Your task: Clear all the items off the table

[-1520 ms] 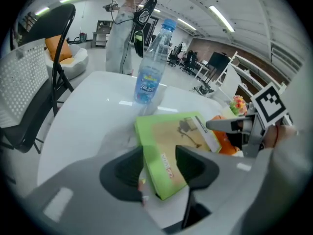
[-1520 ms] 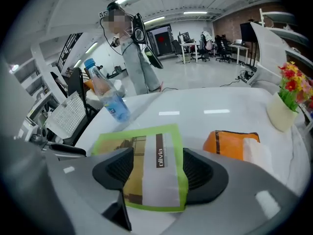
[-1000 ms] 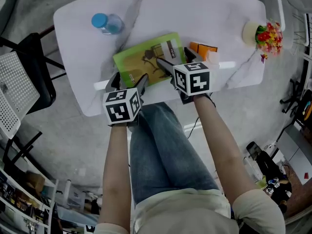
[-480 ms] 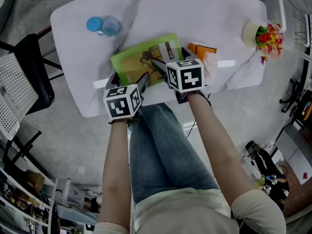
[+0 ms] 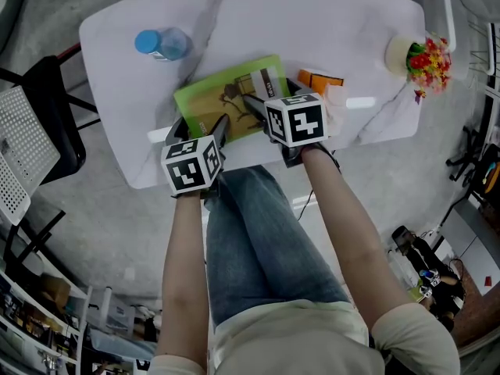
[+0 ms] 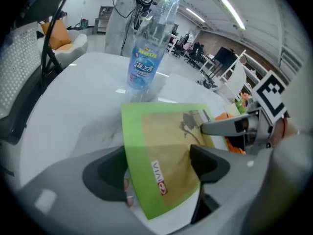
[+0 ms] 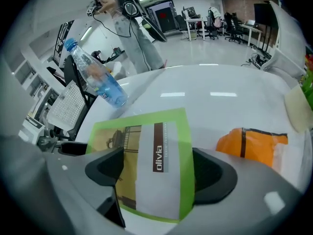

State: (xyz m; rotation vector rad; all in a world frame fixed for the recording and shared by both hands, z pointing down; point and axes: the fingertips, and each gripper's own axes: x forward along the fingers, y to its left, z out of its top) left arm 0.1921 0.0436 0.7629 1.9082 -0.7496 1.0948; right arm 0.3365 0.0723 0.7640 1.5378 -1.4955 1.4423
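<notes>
A green book (image 5: 223,96) lies flat near the front edge of the white table (image 5: 312,22). My left gripper (image 5: 199,127) straddles the book's near left corner (image 6: 161,180) with its jaws wide. My right gripper (image 5: 269,94) reaches over the book's right end (image 7: 156,155); its jaws are closing with that end between them, and the pads do not visibly press. A clear water bottle (image 5: 162,43) with a blue cap stands at the back left. An orange packet (image 5: 324,78) lies just right of the book.
A pot of red and yellow flowers (image 5: 422,57) stands at the table's right end. A black chair (image 5: 47,108) is to the left of the table. My legs in jeans (image 5: 250,225) are under the front edge.
Both grippers have edged forward and slightly left over the book. The book, bottle and packet lie where they were.
</notes>
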